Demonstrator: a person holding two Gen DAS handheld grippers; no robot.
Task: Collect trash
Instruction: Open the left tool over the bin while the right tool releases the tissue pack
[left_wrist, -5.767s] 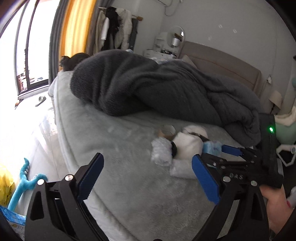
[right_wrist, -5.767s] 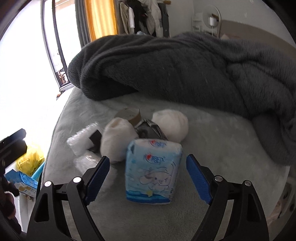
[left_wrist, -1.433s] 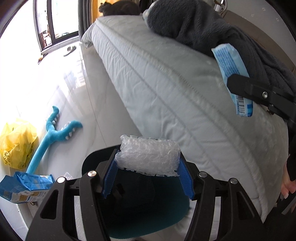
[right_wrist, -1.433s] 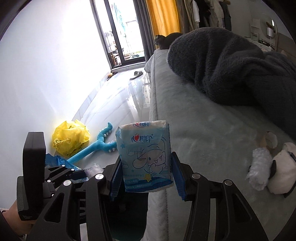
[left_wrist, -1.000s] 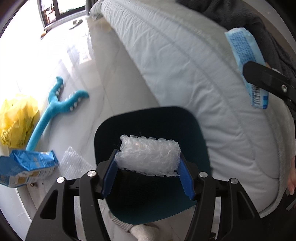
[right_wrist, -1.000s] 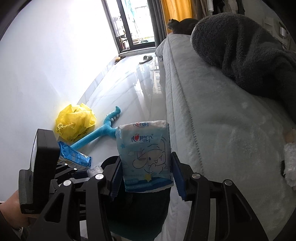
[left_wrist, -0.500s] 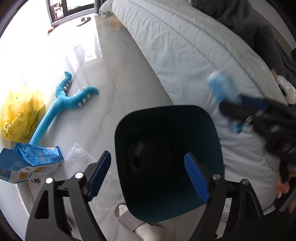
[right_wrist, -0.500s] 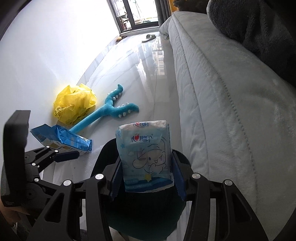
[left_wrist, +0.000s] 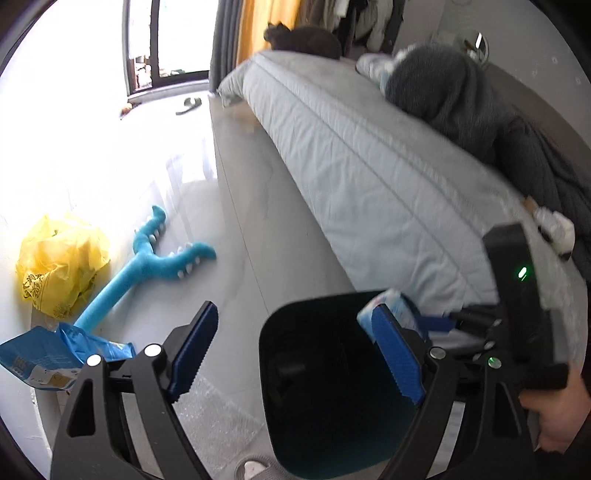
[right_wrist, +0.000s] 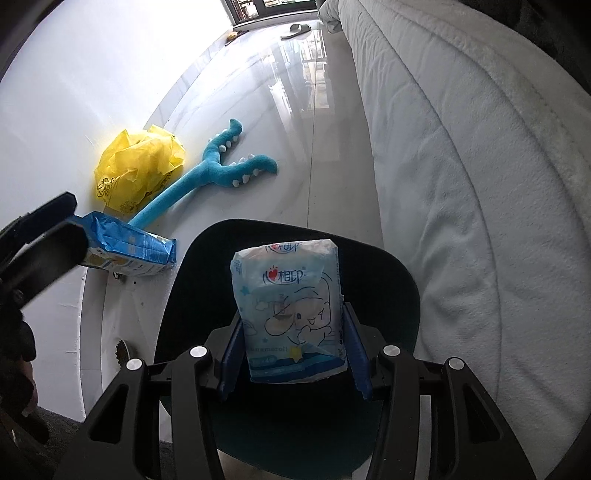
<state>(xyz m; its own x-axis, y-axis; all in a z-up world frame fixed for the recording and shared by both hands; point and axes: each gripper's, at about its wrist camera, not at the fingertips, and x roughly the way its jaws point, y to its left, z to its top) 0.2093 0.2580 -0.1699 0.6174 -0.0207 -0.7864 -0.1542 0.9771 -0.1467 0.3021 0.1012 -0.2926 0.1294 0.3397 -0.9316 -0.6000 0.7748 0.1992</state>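
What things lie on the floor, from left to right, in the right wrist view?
Yellow plastic bag → blue packet → blue plush toy → dark trash bin, with the bed at the far right.

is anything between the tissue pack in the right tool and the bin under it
Nothing visible. The right tool holds the tissue pack directly over the open mouth of the dark bin. The left tool is open and off to the side, clear of the drop.
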